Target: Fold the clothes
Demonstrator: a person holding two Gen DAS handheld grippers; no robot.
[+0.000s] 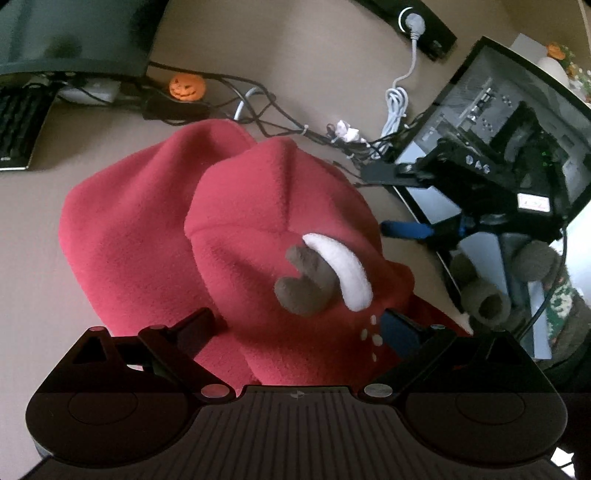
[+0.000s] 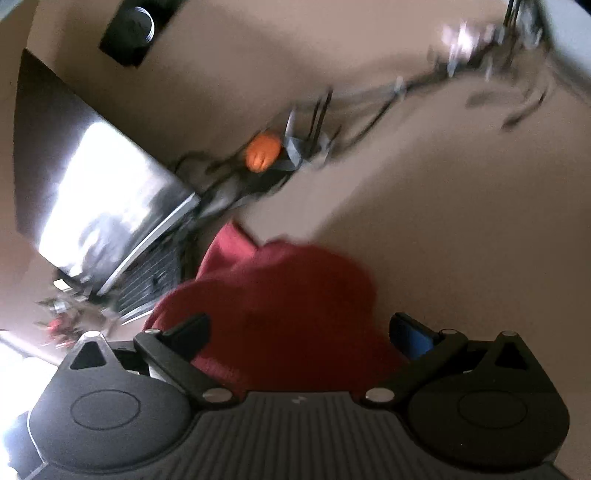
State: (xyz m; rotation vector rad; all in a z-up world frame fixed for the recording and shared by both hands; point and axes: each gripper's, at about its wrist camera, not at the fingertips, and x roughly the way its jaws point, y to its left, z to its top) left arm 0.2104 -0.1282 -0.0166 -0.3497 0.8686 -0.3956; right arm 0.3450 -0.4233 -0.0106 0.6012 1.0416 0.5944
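Observation:
A red fleece garment (image 1: 147,229) lies bunched on the beige table (image 1: 33,229). Its hood carries a brown antler (image 1: 306,280) and a white ear (image 1: 343,269). My left gripper (image 1: 299,326) is open, its fingers wide apart on either side of the hood fabric close to the camera. In the left wrist view my right gripper (image 1: 375,199) hovers open just right of the garment, one blue-padded finger (image 1: 404,229) showing. The right wrist view is motion-blurred: the right gripper (image 2: 299,328) is open above the red garment (image 2: 288,295), with fabric low between its fingers.
Behind the garment are an orange pumpkin toy (image 1: 186,86), tangled black cables (image 1: 280,122) and a white cable (image 1: 397,99). A keyboard (image 1: 18,125) and monitor (image 1: 74,33) stand at far left. A glass-sided computer case (image 1: 498,129) is on the right, a black speaker (image 1: 424,26) at the back.

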